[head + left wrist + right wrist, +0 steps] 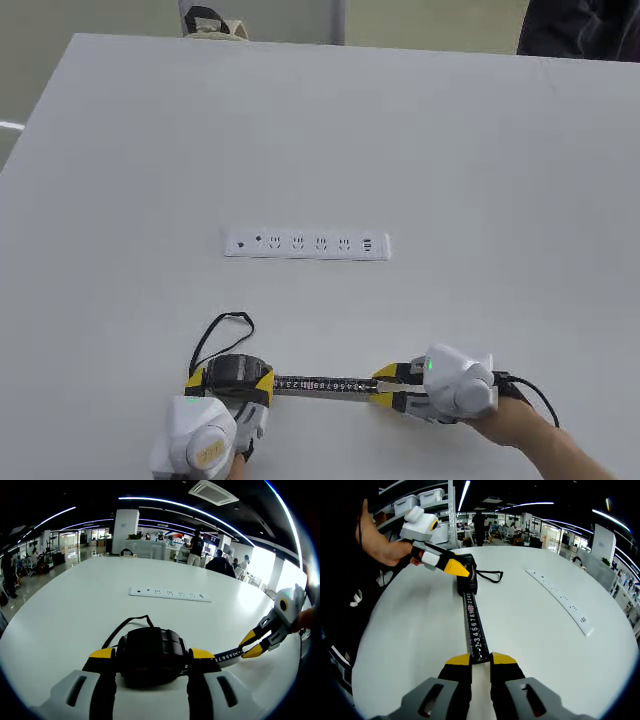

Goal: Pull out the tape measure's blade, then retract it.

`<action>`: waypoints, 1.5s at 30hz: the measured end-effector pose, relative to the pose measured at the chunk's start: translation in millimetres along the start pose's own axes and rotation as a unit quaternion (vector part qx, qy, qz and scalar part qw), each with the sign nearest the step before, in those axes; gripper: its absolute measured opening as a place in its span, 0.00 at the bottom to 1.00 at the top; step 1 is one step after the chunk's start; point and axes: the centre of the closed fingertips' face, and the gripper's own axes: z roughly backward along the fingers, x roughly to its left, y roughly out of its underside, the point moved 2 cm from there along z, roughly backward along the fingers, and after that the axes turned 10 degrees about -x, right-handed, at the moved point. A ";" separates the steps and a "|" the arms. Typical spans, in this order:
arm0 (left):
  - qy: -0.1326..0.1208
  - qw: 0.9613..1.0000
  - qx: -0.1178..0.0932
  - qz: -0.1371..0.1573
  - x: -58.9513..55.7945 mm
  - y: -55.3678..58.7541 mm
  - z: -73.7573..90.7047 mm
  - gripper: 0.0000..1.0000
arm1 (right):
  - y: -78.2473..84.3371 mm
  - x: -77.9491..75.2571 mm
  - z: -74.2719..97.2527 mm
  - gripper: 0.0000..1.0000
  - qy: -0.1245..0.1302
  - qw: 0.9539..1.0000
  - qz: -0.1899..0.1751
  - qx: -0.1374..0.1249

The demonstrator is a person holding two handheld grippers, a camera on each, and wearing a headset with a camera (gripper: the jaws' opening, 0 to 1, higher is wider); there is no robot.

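A black tape measure case (pixel 236 372) with a black wrist loop (pixel 222 330) lies on the white table near its front edge. My left gripper (pixel 230 385) is shut on the case (pixel 150 652), its yellow-tipped jaws on either side. The dark blade (pixel 325 385) with pale numbers runs right from the case along the tabletop. My right gripper (pixel 383 386) is shut on the blade's end (pixel 479 655). In the right gripper view the blade (pixel 472 625) stretches away to the case (pixel 467 584). In the left gripper view the right gripper (pixel 252 645) pinches the blade (pixel 227 656).
A white power strip (pixel 307 244) lies flat further back on the table, well beyond the tape. The table's far edge (pixel 300 42) has dark objects behind it. People stand and sit in the background of the left gripper view.
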 end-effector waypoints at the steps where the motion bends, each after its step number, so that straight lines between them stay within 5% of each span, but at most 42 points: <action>1: 0.000 1.000 0.000 0.000 0.1 0.0 -0.1 0.53 | -0.1 -0.1 -0.6 0.11 0.000 1.000 0.000 0.000; 19: 0.007 1.000 0.004 0.016 2.5 0.5 -1.4 0.51 | -9.0 1.8 -16.8 0.11 0.000 1.000 0.008 -0.006; 35: -0.009 1.000 -0.002 -0.029 -5.8 -3.8 2.4 0.58 | -8.3 3.6 -19.8 0.11 0.001 1.000 0.003 -0.009; 45: -0.021 1.000 0.001 -0.022 -2.7 -0.7 0.4 0.60 | -9.4 3.7 -19.6 0.11 0.004 1.000 0.003 -0.011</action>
